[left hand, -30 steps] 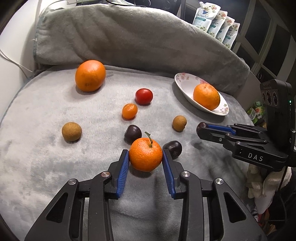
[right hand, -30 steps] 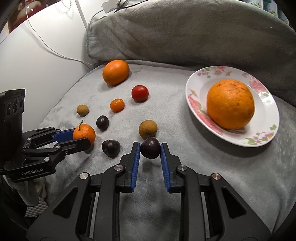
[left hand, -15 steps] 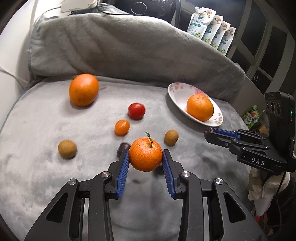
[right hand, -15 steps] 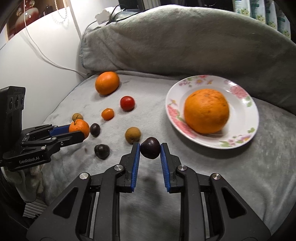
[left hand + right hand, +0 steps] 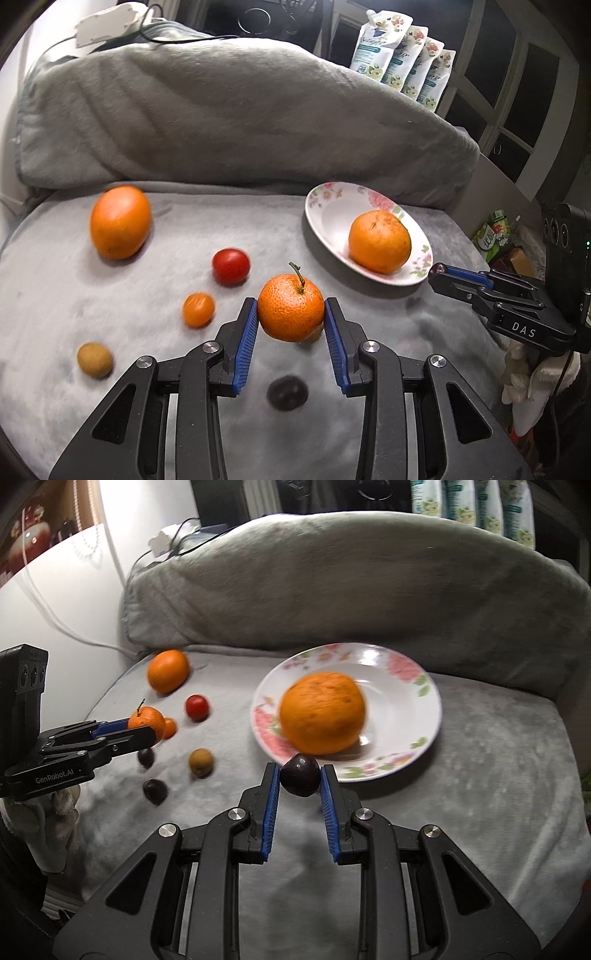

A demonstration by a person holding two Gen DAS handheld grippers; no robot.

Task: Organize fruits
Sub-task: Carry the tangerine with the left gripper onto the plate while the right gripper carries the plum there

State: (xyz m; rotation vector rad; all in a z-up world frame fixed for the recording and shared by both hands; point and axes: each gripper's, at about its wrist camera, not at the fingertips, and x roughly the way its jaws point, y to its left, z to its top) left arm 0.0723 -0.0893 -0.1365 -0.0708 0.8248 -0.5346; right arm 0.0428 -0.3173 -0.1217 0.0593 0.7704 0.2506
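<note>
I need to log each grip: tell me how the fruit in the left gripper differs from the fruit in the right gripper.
The left gripper holds a stemmed mandarin; the right gripper holds a stemless dark plum. The mandarin is bright orange and pebbled, the plum near-black and smooth. The mandarin looks larger than the plum. Both are clamped between blue pads, off the blanket.

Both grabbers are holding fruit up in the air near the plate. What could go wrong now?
The right gripper pinches a small, round dark plum; it might squirt out and roll across the grey blanket. The plate already holds a big orange, so new fruit could bump it. The left gripper carries a mandarin toward the same plate, so the two grippers might collide.
</note>
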